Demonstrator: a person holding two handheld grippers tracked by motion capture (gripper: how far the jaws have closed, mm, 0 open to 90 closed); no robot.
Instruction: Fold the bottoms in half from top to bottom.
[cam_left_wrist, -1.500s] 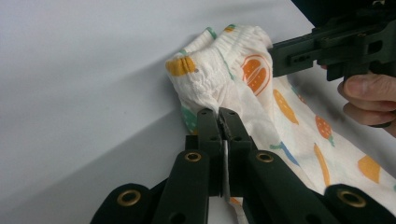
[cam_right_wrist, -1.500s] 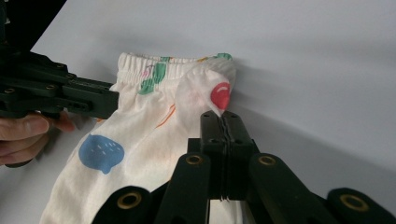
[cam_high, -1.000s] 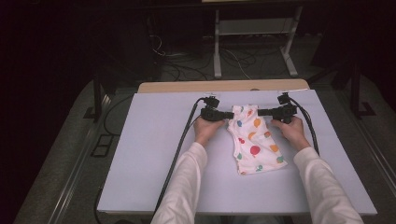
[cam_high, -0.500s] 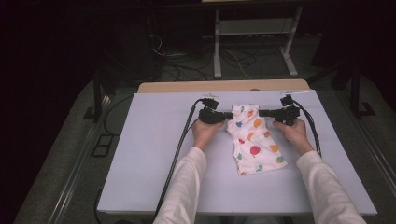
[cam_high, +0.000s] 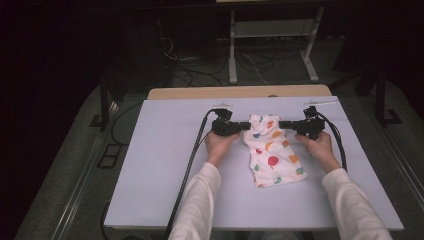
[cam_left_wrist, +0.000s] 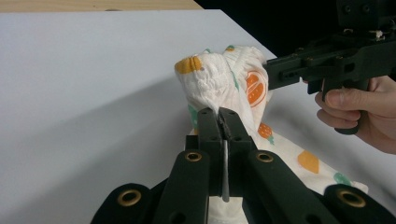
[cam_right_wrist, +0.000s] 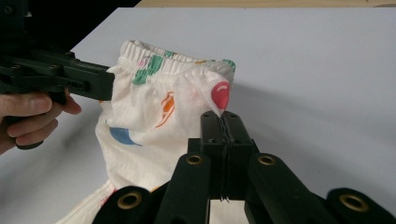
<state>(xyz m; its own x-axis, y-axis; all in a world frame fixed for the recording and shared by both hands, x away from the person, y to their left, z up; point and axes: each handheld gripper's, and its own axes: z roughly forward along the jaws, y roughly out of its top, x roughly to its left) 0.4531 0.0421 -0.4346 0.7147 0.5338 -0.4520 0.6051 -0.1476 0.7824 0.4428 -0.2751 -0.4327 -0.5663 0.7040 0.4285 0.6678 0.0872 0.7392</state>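
A small white garment (cam_high: 272, 150) printed with coloured shapes lies on the pale table (cam_high: 165, 165), its elastic waistband at the far end lifted off the surface. My left gripper (cam_high: 246, 126) is shut on the waistband's left corner; in the left gripper view its jaws (cam_left_wrist: 222, 116) pinch a fold of the white garment (cam_left_wrist: 219, 81). My right gripper (cam_high: 283, 124) is shut on the right corner; the right gripper view has its jaws (cam_right_wrist: 223, 119) clamped on the white garment (cam_right_wrist: 154, 112) below the elastic hem. The lower part trails on the table toward the person.
A wooden strip (cam_high: 240, 92) runs along the table's far edge. Black cables (cam_high: 192, 150) trail from both grippers toward the person. A metal stand (cam_high: 272, 45) and loose cables sit on the dark floor beyond the table.
Both grippers, still gripping the waistband, have shifted slightly away from the person and lifted a little. The garment has been drawn along with them.
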